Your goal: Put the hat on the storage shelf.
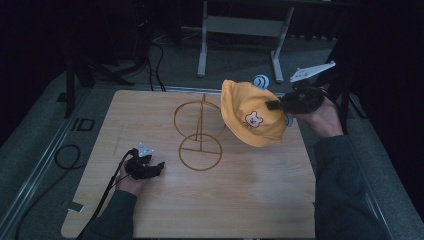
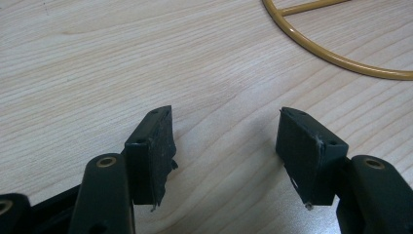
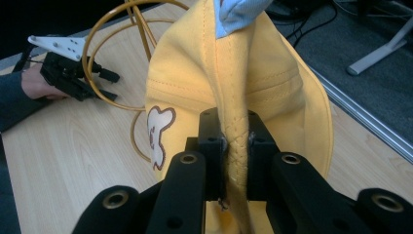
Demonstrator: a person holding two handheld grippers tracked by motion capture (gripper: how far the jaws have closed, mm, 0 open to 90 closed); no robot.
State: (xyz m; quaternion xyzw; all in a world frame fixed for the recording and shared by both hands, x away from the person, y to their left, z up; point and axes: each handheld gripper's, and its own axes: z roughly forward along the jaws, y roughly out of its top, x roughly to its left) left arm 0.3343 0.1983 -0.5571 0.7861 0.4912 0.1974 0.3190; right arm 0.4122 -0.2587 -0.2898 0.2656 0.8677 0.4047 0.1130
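Yellow hat [image 1: 252,116] hangs in the air at the desk's [image 1: 240,200] right edge, beside the gold wire stand [image 1: 200,131]; carry it level over the upper ring, with dark floor and a grey frame behind. Left gripper [image 2: 226,146] rests on pale wood, jaws open and empty. Right gripper [image 3: 237,141] has its jaws clamped on the hat's brim seam.

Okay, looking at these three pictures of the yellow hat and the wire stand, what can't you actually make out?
- Yellow hat: its inside is hidden in the high view by its own crown; the right gripper, shut on the brim, covers part of it in the right gripper view.
- Wire stand: cut off by the top edge in the left gripper view.
- Bear patch: too small for detail.
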